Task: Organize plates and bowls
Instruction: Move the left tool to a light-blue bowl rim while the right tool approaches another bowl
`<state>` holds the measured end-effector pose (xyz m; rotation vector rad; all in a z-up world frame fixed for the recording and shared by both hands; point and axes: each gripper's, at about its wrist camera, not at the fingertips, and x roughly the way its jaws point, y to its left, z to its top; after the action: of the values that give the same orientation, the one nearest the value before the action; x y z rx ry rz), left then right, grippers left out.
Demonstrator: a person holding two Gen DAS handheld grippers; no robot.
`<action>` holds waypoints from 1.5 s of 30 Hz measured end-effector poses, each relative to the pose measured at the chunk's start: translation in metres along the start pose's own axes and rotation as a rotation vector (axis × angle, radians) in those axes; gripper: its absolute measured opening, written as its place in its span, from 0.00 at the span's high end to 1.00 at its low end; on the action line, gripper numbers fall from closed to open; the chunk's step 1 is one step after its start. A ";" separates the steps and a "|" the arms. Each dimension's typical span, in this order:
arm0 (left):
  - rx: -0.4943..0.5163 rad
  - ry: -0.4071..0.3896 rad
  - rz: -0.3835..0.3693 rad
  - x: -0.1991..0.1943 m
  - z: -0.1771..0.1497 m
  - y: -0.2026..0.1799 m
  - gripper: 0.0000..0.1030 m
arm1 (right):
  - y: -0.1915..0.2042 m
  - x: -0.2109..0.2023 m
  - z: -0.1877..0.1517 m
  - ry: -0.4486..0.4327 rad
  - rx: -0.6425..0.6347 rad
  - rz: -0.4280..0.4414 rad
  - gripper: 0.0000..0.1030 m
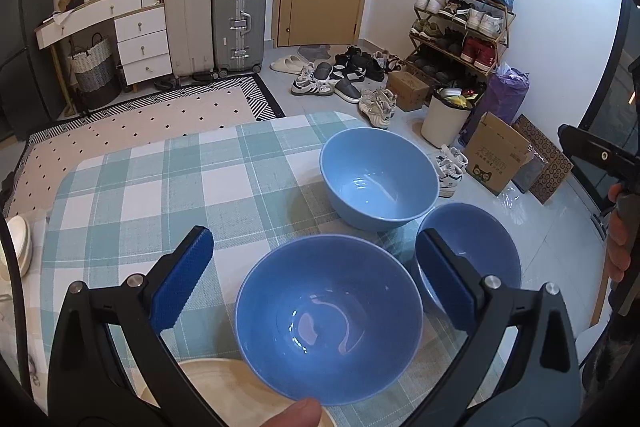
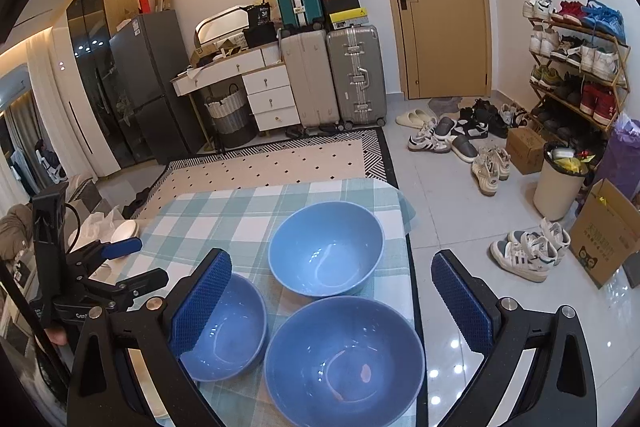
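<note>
1. Left wrist view: left gripper (image 1: 316, 267), jaws wide and empty, straddles the near blue bowl (image 1: 329, 319) at lower centre; cream plate (image 1: 224, 387) beneath.
2. Right wrist view: right gripper (image 2: 331, 287), jaws wide and empty (nothing gripped), over three blue bowls on the tabletop (image 2: 240, 203); best pinch one rim squarely before nesting.

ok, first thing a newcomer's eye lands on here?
Three blue bowls clustered on the checked tablecloth: the far bowl, the right-hand bowl at the table edge, and the left-hand bowl. Both the left gripper and right gripper hover open above them.
</note>
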<state>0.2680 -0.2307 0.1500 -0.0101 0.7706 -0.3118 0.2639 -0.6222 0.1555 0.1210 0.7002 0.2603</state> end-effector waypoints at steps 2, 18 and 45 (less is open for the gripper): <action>0.003 0.005 0.004 0.008 0.004 0.001 0.02 | -0.002 0.010 0.002 0.004 -0.006 -0.006 0.01; -0.012 0.068 0.006 0.085 0.029 0.007 0.02 | -0.030 0.081 0.007 0.085 0.031 -0.001 0.01; -0.015 0.188 0.017 0.193 0.040 0.004 0.05 | -0.057 0.183 -0.014 0.259 0.040 -0.009 0.01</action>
<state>0.4260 -0.2855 0.0467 0.0120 0.9595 -0.2937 0.4007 -0.6261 0.0198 0.1235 0.9636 0.2556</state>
